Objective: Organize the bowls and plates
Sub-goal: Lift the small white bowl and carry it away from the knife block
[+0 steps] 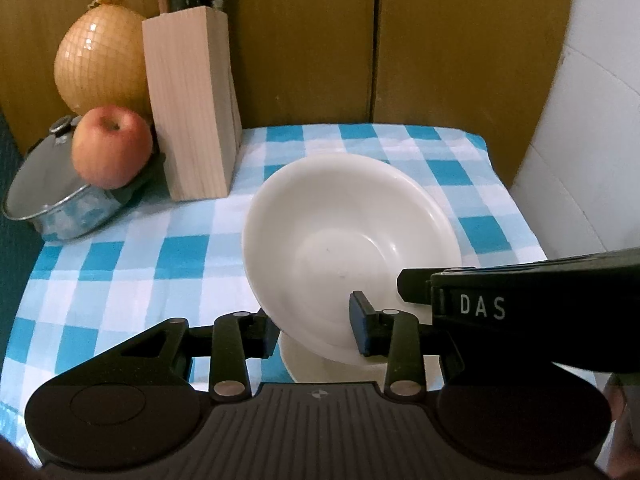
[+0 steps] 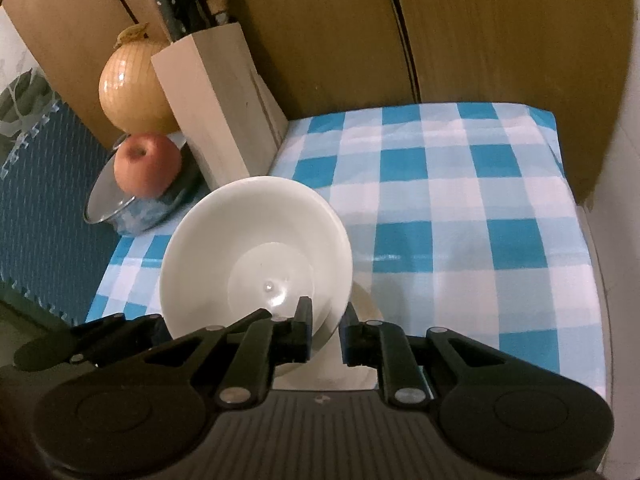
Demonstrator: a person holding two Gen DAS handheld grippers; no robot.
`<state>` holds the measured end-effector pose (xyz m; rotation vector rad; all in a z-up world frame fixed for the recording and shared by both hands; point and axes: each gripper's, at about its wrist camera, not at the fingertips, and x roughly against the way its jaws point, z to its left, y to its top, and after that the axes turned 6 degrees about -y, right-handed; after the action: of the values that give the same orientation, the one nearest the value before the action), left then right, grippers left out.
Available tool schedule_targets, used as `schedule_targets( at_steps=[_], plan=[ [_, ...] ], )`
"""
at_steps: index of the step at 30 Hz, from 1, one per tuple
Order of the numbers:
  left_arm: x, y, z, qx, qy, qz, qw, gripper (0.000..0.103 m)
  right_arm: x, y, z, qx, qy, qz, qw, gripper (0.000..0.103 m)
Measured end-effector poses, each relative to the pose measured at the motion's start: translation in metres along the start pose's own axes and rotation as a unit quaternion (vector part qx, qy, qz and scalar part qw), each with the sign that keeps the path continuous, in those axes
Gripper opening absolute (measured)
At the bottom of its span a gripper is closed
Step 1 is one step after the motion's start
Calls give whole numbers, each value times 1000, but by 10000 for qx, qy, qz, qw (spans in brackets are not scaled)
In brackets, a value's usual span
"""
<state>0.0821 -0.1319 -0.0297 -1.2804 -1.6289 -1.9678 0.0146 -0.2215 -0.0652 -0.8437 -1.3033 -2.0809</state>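
Note:
A white bowl point(image 1: 348, 240) is held tilted above the blue-and-white checked cloth point(image 1: 140, 256). My left gripper point(image 1: 316, 328) is shut on its near rim, one pad inside the bowl and one outside. My right gripper point(image 2: 325, 334) is shut on the bowl's point(image 2: 248, 248) right rim. It reaches in from the right in the left wrist view point(image 1: 520, 292). Another white dish point(image 1: 320, 364) lies on the cloth under the tilted bowl; it also shows in the right wrist view point(image 2: 360, 364).
A wooden knife block point(image 1: 192, 104) stands at the back left. A netted round fruit point(image 1: 100, 64) sits behind it. An apple point(image 1: 112, 146) rests on a lidded steel pot point(image 1: 60, 212). Brown cardboard panels point(image 1: 440, 40) wall the back. The cloth point(image 2: 460, 208) spreads to the right.

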Motion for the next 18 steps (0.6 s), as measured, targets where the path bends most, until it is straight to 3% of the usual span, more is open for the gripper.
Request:
schedule_targets(
  at_steps=[18],
  plan=[
    [-10,-13,-4,-117,153,313,9993,49,-6,-15,-3,137,-193,204,9995,14]
  ],
)
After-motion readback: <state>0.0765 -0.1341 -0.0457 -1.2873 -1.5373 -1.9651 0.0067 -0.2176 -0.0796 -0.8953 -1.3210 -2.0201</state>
